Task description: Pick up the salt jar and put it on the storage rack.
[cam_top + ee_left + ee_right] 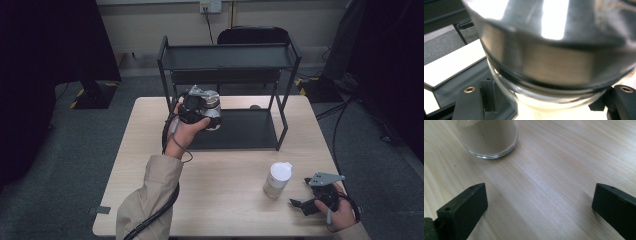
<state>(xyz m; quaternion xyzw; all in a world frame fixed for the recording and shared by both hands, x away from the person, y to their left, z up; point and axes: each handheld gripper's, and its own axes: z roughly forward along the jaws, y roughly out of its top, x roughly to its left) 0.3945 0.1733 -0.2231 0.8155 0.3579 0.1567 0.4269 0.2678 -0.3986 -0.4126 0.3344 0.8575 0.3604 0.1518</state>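
Two jars: one with a metal lid (212, 105) held up in front of the rack (230, 55), one with a white lid (278, 178) standing on the table (220, 200).
Left gripper (206, 107): clamped on the metal-lidded jar (544, 57); the left gripper view puts the lid and glass wall right between the jaws.
Right gripper (300, 205): jaws spread wide over bare wood with nothing between them, near the base of the white-lidded jar (489, 138).
Held jar's place: above the rack's bottom shelf (240, 130), under the top shelf, not touching either as far as I can tell.
Step in hand, as I judge it: carrying this jar to or from a shelf.
Doing it well: keep the jar upright and the squeeze steady, clear the rack's front posts, and move it slowly.
Count: two jars, two grippers, one rack, one table.
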